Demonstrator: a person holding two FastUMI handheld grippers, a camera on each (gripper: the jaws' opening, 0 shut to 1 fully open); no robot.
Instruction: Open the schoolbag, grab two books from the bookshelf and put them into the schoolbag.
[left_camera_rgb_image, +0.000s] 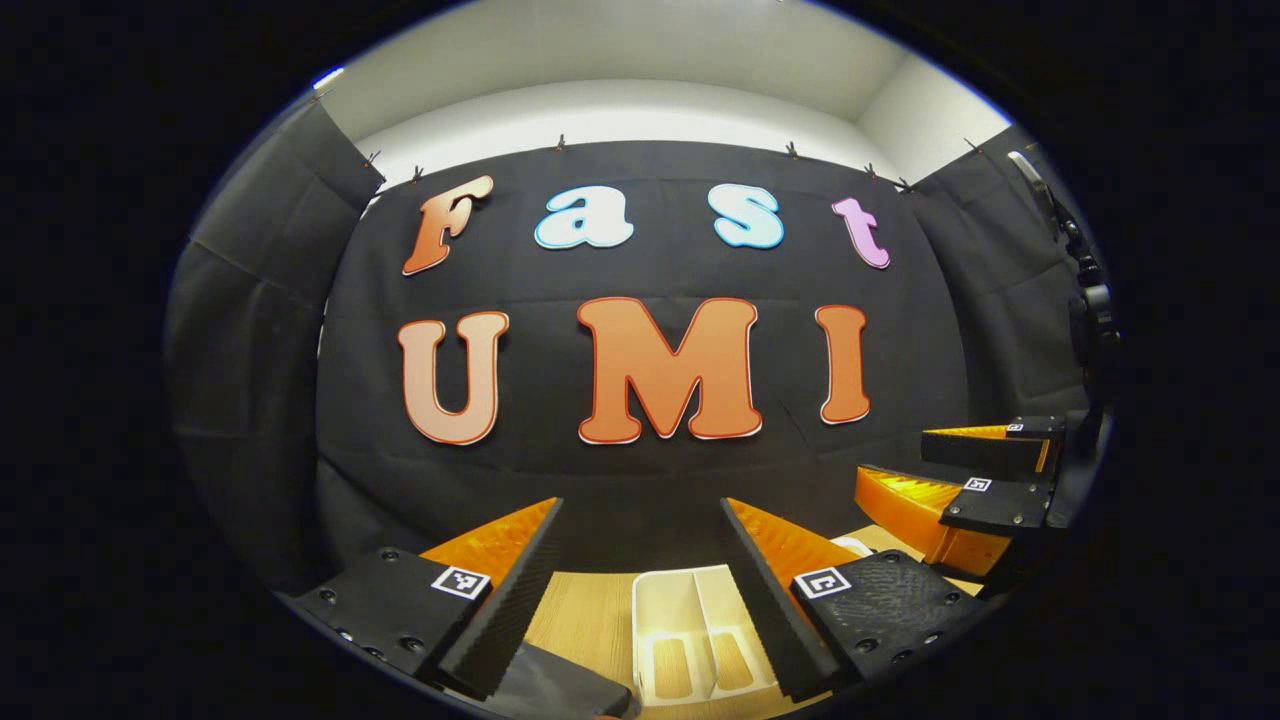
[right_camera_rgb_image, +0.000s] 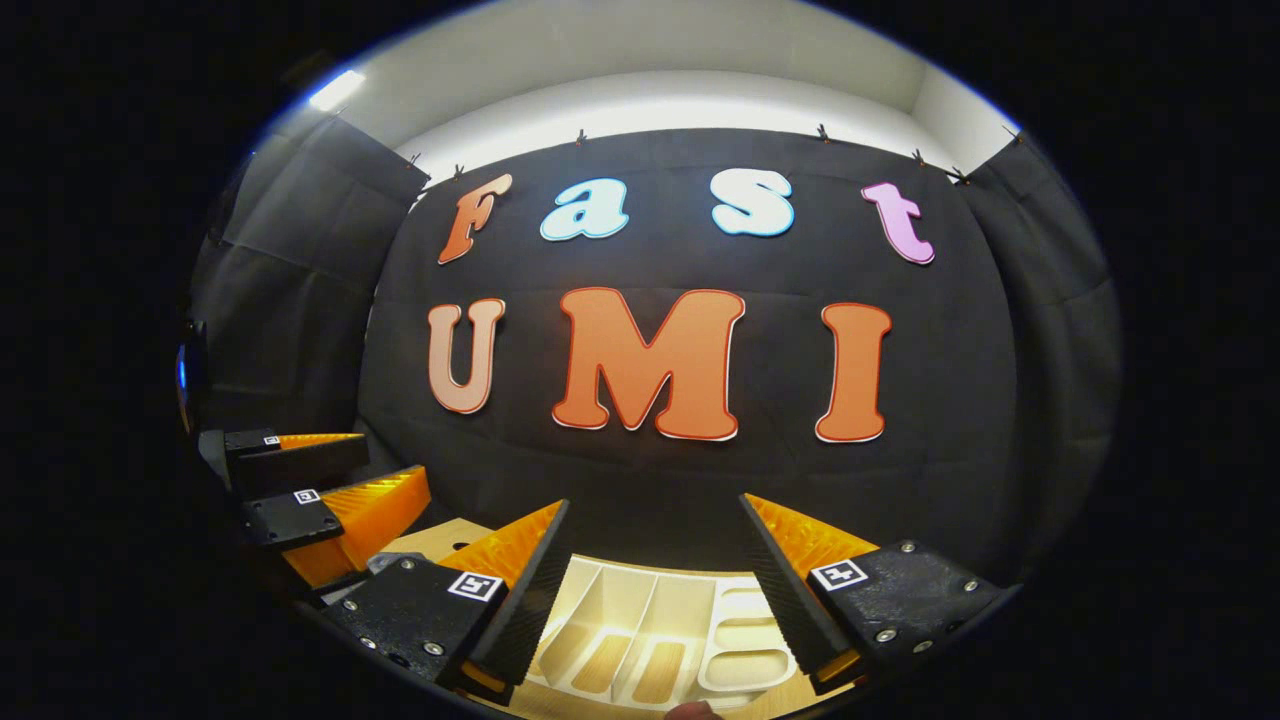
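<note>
Both tongs were held up high, side by side, pointing at the black cloth wall. The left tongs (left_camera_rgb_image: 640, 600) were spread apart and empty, and so were the right tongs (right_camera_rgb_image: 655, 600). A white plastic rack (right_camera_rgb_image: 650, 630) with slots was seen low down on the wooden desk (left_camera_rgb_image: 590, 610), just below and ahead of the tips. A dark soft thing (left_camera_rgb_image: 560, 690), perhaps the schoolbag, lay nearest the left tongs. No books could be made out.
</note>
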